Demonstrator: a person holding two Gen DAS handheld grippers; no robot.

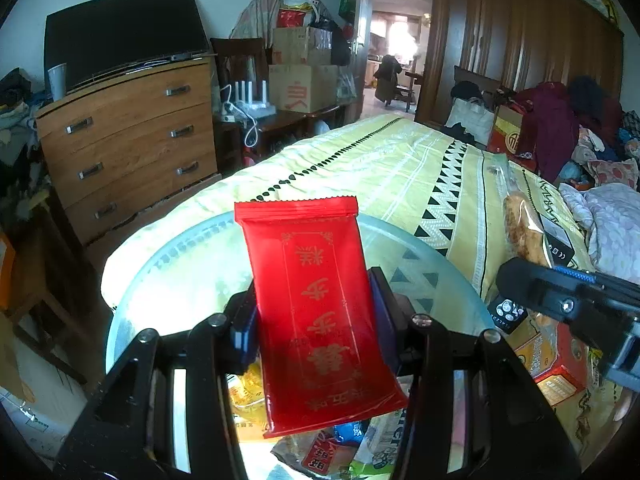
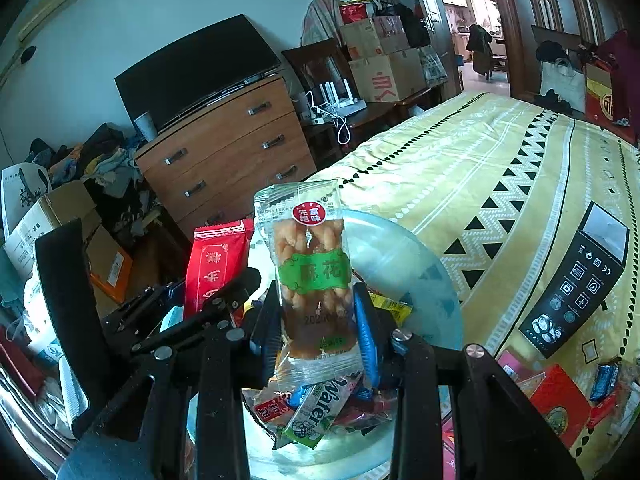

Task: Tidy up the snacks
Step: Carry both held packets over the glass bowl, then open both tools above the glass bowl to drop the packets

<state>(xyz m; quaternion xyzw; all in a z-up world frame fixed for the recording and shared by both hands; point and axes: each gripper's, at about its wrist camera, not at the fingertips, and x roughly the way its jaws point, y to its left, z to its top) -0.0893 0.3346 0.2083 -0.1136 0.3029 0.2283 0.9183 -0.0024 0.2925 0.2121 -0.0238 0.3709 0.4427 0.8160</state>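
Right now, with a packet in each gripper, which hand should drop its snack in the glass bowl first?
Probably right: its gripper holds the twisted-dough packet right over the snacks in the bowl. The left gripper, with the red packet, looks farther back.

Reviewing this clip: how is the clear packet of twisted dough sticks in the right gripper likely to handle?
The twisted dough packet stands upright from the right gripper, so it is probably fairly stiff. Its glossy film may be slippery. The fried twists inside look brittle and might crack under a hard squeeze.
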